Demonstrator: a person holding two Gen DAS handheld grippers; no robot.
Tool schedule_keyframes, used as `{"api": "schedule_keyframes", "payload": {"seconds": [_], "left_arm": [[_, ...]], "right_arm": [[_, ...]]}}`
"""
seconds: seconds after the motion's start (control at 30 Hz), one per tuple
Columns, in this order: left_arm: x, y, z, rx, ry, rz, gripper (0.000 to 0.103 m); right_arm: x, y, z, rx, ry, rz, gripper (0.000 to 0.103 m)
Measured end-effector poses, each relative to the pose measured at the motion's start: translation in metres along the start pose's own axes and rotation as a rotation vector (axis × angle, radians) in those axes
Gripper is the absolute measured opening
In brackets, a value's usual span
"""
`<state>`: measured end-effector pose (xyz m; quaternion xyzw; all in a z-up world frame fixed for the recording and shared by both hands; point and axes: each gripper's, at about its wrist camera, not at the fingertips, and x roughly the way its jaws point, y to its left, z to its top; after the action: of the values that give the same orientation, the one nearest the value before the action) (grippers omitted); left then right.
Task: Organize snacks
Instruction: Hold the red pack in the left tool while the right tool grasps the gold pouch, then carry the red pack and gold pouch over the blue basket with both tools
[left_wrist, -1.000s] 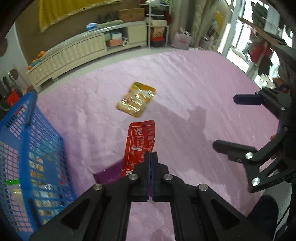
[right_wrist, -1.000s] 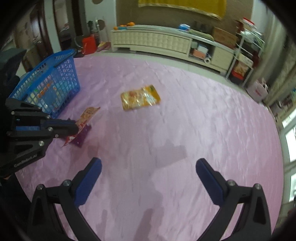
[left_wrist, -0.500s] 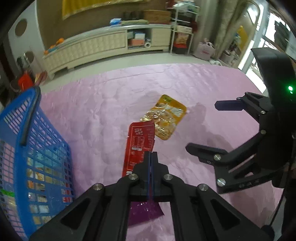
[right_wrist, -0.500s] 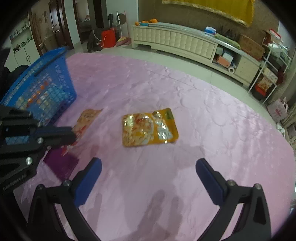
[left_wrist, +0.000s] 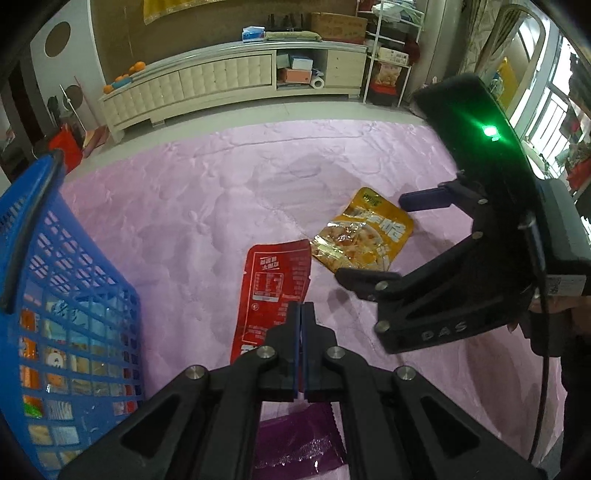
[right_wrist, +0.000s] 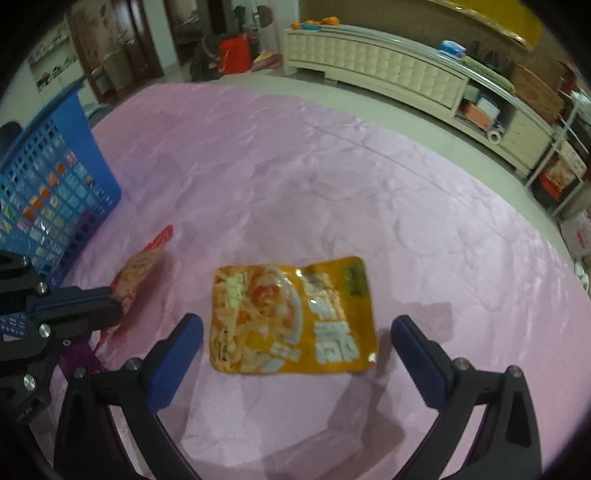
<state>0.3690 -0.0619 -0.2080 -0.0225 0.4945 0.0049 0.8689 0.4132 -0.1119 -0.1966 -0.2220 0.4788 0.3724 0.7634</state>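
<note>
Snacks are lying on a pink quilted cloth (left_wrist: 207, 206) that is covering the work surface. Left gripper (left_wrist: 301, 314) is clenching a red packet (left_wrist: 271, 280) by its lower part, its blue pads pressed together with the packet sticking up past them; whether the packet is hanging free or touching the cloth is not clear. Directly beneath this gripper a purple packet (left_wrist: 295, 443) is lying flat on the cloth. Right gripper (right_wrist: 295, 332) is standing released, its blue-padded fingers (right_wrist: 177, 350) spread wide on either side of a yellow pouch (right_wrist: 291, 317), which is lying flat between them without touching either pad. A blue mesh basket (left_wrist: 48, 258) is sitting at the left of the cloth, already holding many packets, near the red packet and well apart from the yellow pouch
</note>
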Motion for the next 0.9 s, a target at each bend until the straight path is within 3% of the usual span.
{"api": "schedule_keyframes", "payload": {"seconds": [0.2,0.3,0.33,0.37,0.4,0.5,0.53,0.7,0.9], "left_arm": [[0.005,0.001,0.0,0.0,0.007,-0.004,0.0],[0.004,-0.001,0.001,-0.002,0.009,-0.007,0.0],[0.004,-0.002,0.001,0.002,0.008,-0.006,0.0],[0.004,-0.002,0.0,0.005,0.008,-0.003,0.0],[0.004,-0.002,0.0,0.007,0.009,0.0,0.0],[0.004,-0.001,0.0,-0.001,0.011,-0.009,0.0],[0.003,-0.001,0.001,-0.002,0.009,-0.008,0.0],[-0.007,-0.001,-0.001,0.003,-0.001,-0.022,0.0],[-0.034,-0.01,-0.006,0.054,-0.026,-0.076,0.0]], "right_arm": [[0.003,0.004,0.0,-0.034,0.015,-0.016,0.102],[-0.001,0.005,-0.002,-0.049,-0.005,-0.008,0.09],[-0.004,0.006,-0.001,-0.054,-0.015,-0.005,0.076],[-0.007,0.008,-0.001,-0.058,-0.02,-0.004,0.049],[-0.009,0.01,-0.001,-0.067,-0.03,-0.003,0.039],[-0.011,0.016,-0.003,-0.086,-0.035,-0.004,0.024],[-0.012,0.018,-0.005,-0.103,-0.042,-0.012,0.013],[-0.023,0.023,-0.02,-0.1,-0.043,-0.023,0.011],[-0.067,0.036,-0.034,-0.116,-0.08,-0.02,0.011]]}}
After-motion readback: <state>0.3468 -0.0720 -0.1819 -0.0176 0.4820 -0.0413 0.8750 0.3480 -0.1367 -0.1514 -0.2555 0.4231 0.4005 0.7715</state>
